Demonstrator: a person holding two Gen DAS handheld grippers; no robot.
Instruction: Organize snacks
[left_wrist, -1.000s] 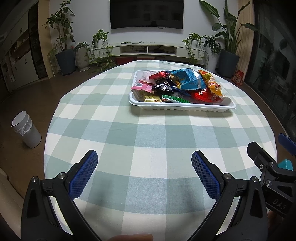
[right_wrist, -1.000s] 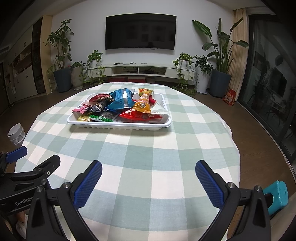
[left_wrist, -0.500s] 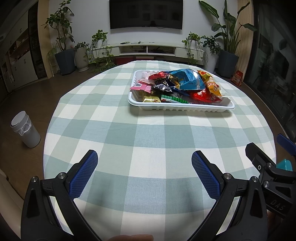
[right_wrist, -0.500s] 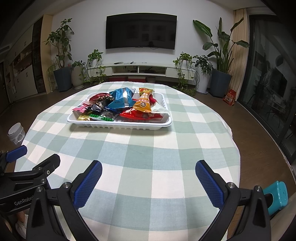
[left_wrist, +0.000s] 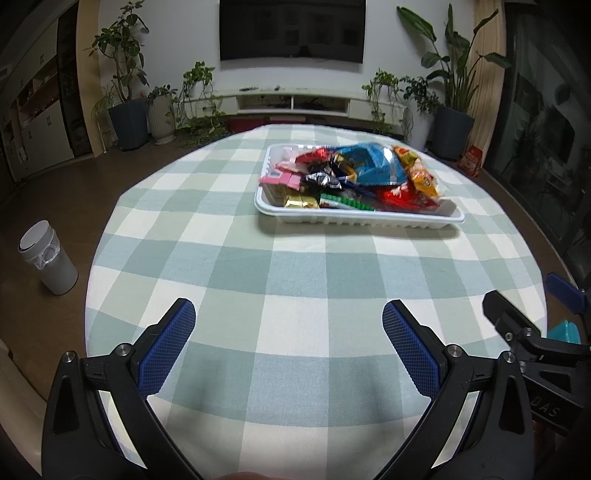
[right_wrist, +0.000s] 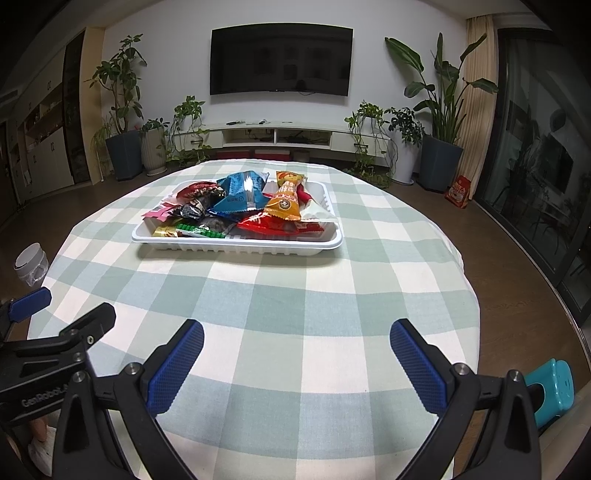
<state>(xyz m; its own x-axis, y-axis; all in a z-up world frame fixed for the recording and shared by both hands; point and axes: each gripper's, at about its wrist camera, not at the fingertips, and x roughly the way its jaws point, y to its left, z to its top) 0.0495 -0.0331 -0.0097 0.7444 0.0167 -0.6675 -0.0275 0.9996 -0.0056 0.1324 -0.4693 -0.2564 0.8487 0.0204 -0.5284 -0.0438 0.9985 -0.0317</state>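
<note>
"GenRobo…" on left gripper (right_wrist: 55, 339); "DAS" on right gripper (left_wrist: 532, 339).

Home living room: wall TV (right_wrist: 280, 59), low media console (right_wrist: 280, 136), potted plants (right_wrist: 122, 110), checked-cloth round table (right_wrist: 258, 295).

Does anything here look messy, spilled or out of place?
Nothing is spilled. The only untidy thing is the white tray on the checked tablecloth: its snack packets are heaped at all angles, the blue bag and orange packet lying across others. Both grippers, left and right, are open and empty.
</note>
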